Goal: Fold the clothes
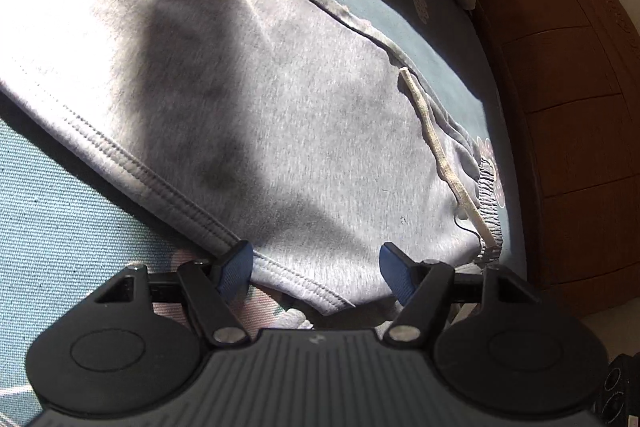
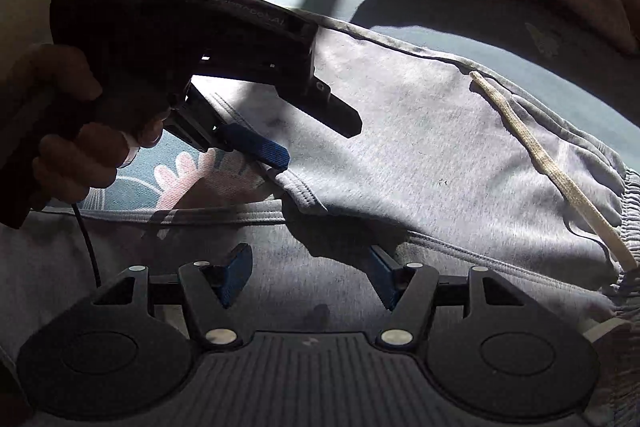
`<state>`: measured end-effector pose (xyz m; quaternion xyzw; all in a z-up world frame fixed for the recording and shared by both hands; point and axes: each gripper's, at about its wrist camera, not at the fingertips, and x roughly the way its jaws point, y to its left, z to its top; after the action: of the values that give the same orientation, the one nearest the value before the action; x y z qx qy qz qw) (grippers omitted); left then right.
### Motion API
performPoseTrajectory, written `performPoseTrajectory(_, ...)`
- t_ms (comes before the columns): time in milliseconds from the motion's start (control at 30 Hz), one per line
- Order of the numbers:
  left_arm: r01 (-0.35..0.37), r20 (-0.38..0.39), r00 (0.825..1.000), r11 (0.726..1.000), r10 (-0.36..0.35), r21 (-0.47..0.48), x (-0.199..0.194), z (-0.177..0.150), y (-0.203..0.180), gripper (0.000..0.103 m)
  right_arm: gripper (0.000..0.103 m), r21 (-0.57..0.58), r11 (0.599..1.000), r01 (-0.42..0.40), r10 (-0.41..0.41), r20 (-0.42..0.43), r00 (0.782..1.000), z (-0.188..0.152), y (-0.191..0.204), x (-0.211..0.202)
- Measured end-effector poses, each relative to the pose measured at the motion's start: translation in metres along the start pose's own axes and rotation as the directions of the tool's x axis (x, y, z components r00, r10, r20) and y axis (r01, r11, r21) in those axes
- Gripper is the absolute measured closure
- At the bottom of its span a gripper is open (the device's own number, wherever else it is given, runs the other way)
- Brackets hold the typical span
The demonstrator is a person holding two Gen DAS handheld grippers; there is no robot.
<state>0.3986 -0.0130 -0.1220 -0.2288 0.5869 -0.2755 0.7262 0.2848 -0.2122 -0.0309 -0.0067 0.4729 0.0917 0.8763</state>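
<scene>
Here, grey sweatpants (image 1: 304, 147) lie spread on a blue-green bed sheet (image 1: 60, 187), right in front of both tongs. The left gripper (image 1: 316, 271) points down at the stitched seam (image 1: 132, 167) of the pants. Its two blue pads (image 1: 236, 271) stand apart, with the curved edge of the cloth between them, and they do not pinch it. In the right wrist view a hand (image 2: 76, 143) holds that same left gripper (image 2: 316, 143), up and to the left of the right tongs, and one blue pad (image 2: 256, 147) sits just beside the seam corner. The right gripper (image 2: 310, 277) hangs over a darker, shaded part of the grey sweatpants (image 2: 420, 155). Its jaws are spread too, and nothing is squeezed between them. A pale drawstring (image 1: 440, 155) lies on the pants, ahead and to the right of the left tongs, and it runs down to the bunched waistband (image 1: 490, 203). Past the waistband, farther right, stands a brown wooden bed frame (image 1: 568, 87). Sun makes bright spots and dark shadows on the cloth.
</scene>
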Motion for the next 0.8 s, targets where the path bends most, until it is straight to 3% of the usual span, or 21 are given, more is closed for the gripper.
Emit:
performPoseTrajectory(133, -0.147, 0.049, 0.989, 0.984, 0.142, 0.103, -0.028, -0.004, -0.008, 0.032, 0.035, 0.085, 0.995, 0.052, -0.051, -0.025, 0.998, -0.012, -0.021, -0.014)
performPoseTrajectory(300, -0.164, 0.019, 0.986, 0.940, 0.166, 0.300, -0.051, -0.034, -0.040, 0.028, 0.035, 0.140, 0.986, 0.096, -0.086, -0.078, 0.993, -0.037, -0.040, -0.038)
performPoseTrajectory(400, -0.116, -0.045, 0.988, 0.908, 0.147, 0.402, -0.048, -0.068, -0.058, 0.025, 0.035, 0.141, 0.987, 0.078, -0.065, -0.097, 0.993, -0.051, -0.039, -0.049)
performPoseTrajectory(567, -0.043, -0.131, 0.985, 0.898, 0.111, 0.439, -0.025, -0.117, -0.054, 0.024, 0.035, 0.165, 0.981, 0.099, -0.074, -0.150, 0.986, -0.069, -0.036, -0.041)
performPoseTrajectory(667, -0.185, -0.052, 0.972, 0.888, 0.227, 0.422, -0.021, -0.120, -0.035, 0.027, 0.035, 0.166, 0.981, 0.103, -0.078, -0.151, 0.985, -0.074, -0.034, -0.042)
performPoseTrajectory(733, -0.165, -0.038, 0.980, 0.913, 0.193, 0.374, -0.032, -0.114, -0.020, 0.027, 0.035, 0.152, 0.982, 0.112, -0.087, -0.159, 0.983, -0.078, -0.033, -0.044)
performPoseTrajectory(800, -0.235, -0.017, 0.965, 0.887, 0.263, 0.397, -0.040, -0.111, -0.021, 0.027, 0.035, 0.133, 0.980, 0.149, -0.126, -0.167, 0.978, -0.083, -0.037, -0.046)
